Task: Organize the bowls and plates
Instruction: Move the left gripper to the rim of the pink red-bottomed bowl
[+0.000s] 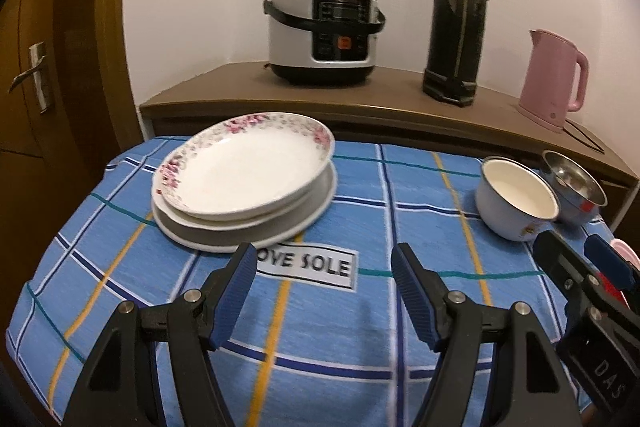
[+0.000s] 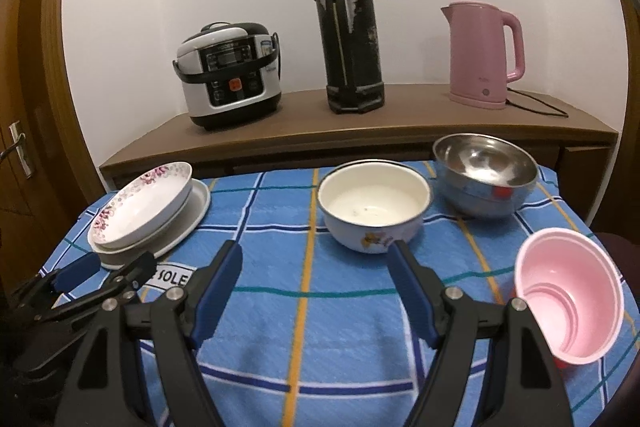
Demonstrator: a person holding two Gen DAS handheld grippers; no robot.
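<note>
A floral-rimmed plate (image 1: 244, 171) sits on a stack of plain white plates (image 1: 240, 231) at the table's left; the stack also shows in the right wrist view (image 2: 140, 211). A white enamel bowl (image 2: 374, 207) stands mid-table, a steel bowl (image 2: 484, 175) behind it to the right, and a pink plastic bowl (image 2: 572, 299) tilted at the right edge. My left gripper (image 1: 324, 263) is open and empty just in front of the plate stack. My right gripper (image 2: 316, 259) is open and empty just in front of the enamel bowl.
A blue checked tablecloth (image 2: 320, 307) covers the table. Behind it a wooden shelf (image 2: 360, 131) holds a rice cooker (image 2: 228, 75), a black thermos (image 2: 348, 35) and a pink kettle (image 2: 484, 55). A wooden door (image 1: 36, 75) is at the left.
</note>
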